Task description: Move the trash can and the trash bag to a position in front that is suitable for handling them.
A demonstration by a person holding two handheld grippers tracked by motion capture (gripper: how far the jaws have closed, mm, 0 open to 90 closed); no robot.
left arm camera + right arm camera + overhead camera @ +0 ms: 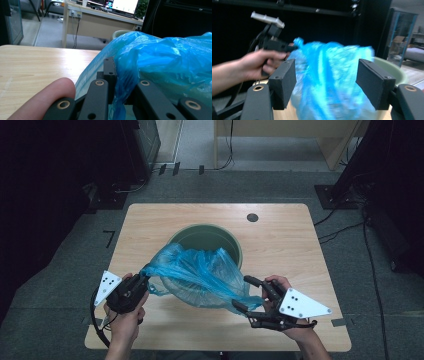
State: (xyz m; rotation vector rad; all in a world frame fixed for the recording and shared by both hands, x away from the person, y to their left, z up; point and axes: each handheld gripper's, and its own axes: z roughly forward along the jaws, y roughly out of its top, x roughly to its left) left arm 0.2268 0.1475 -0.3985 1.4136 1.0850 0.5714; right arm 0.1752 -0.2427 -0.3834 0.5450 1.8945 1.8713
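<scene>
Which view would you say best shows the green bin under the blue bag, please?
The high view: the green bin shows its round rim and dark inside behind the blue bag. The gripper views catch just slivers of rim beside the plastic.

Left gripper point(141, 279) pinches blue bag point(200, 272) over bin point(235, 245).

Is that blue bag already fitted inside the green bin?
Not yet. The blue bag lies bunched across the green bin rim, one corner pinched by the left gripper.

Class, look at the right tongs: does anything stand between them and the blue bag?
Nothing visible does. The right tongs stand open with the blue bag directly between their pads, while the left tongs pinch its other side.
</scene>
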